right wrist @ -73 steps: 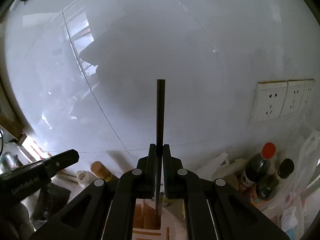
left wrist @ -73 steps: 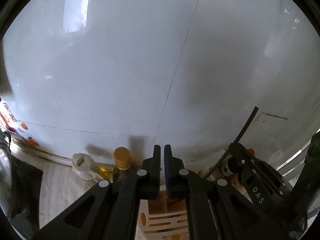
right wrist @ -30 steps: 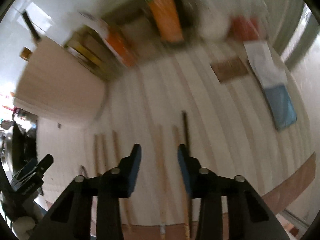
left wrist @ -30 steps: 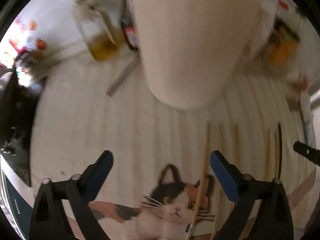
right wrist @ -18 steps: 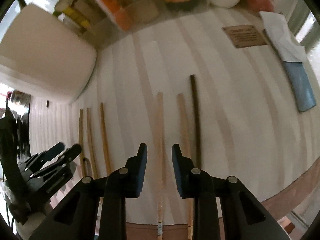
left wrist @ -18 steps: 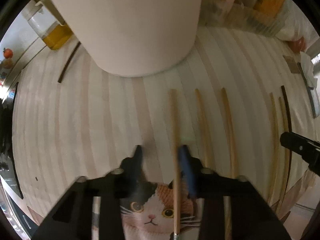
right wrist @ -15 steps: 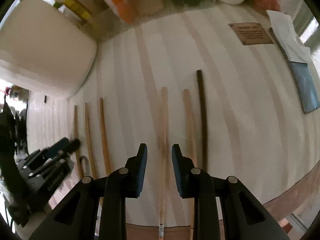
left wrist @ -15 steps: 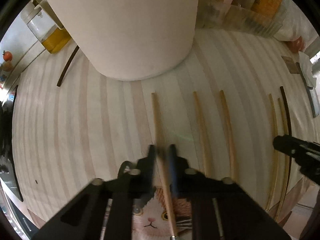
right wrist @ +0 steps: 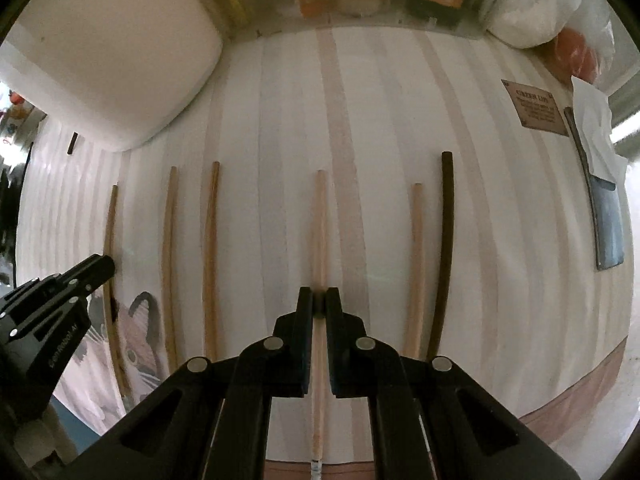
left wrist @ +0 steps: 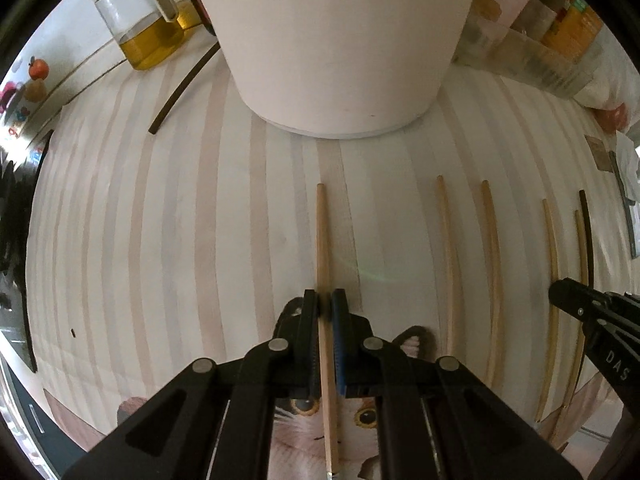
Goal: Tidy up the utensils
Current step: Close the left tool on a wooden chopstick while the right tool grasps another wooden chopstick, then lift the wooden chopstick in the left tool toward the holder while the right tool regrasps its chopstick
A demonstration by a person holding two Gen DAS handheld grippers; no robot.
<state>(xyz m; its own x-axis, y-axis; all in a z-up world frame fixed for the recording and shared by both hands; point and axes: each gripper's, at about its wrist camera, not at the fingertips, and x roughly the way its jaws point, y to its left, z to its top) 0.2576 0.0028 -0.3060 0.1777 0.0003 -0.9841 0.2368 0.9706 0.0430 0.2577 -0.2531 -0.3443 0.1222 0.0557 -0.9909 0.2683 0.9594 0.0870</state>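
Both tongs pinch pale wooden chopsticks lying on the striped desk: left tongs (left wrist: 325, 304) clamp one (left wrist: 321, 232) before the white tub (left wrist: 340, 40); right tongs (right wrist: 319, 302), having just closed, clamp another (right wrist: 319, 220) beside a dark chopstick (right wrist: 445, 240).

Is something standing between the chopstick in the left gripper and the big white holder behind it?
Nothing visible: only bare striped mat lies between the light wooden chopstick, clamped in the left gripper, and the round white utensil holder.
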